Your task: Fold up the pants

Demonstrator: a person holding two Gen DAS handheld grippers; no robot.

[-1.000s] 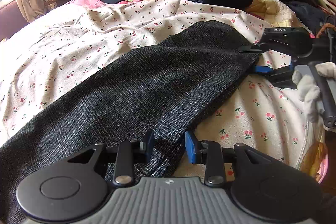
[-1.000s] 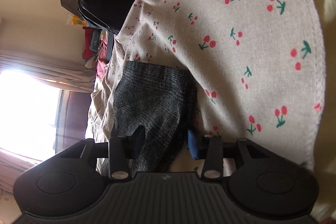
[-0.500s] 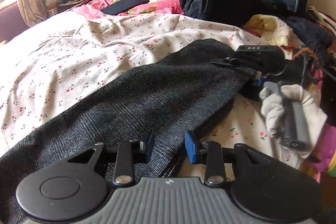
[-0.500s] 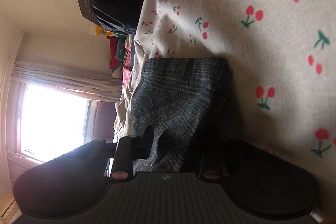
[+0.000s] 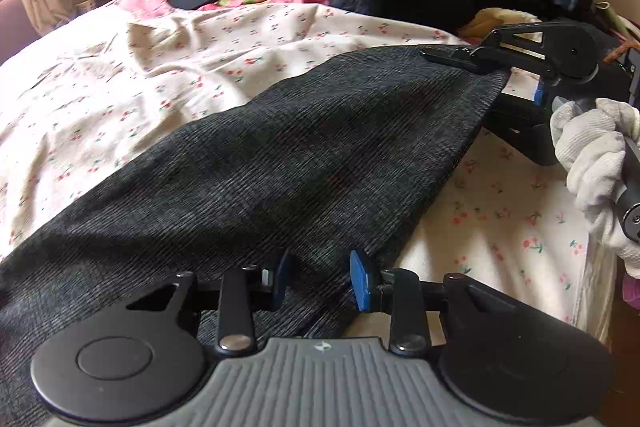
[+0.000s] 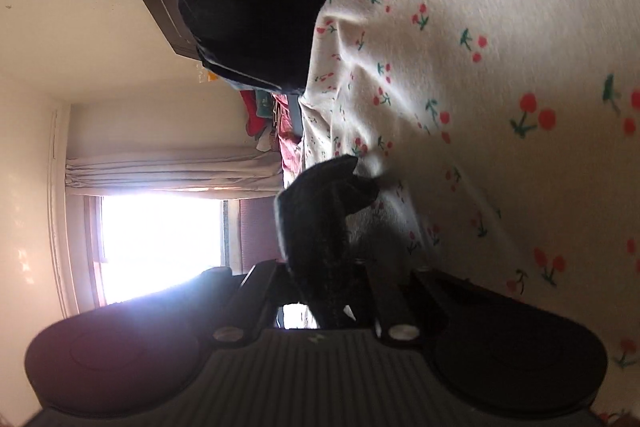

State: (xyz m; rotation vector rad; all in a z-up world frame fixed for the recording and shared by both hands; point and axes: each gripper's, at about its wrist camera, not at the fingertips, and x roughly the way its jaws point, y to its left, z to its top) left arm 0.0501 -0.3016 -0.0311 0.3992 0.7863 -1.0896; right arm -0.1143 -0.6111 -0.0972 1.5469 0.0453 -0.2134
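Fingers of the right gripper (image 6: 324,291) have just been closing and now pinch the pants (image 5: 304,163) edge; left gripper (image 5: 320,279) half-open, fabric between its fingers, so lifting can begin.

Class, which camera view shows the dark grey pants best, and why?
The left wrist view: the pants stretch across the cherry-print sheet, from one gripper to the other. The right wrist view shows only a dark bunched end pinched in the right gripper.
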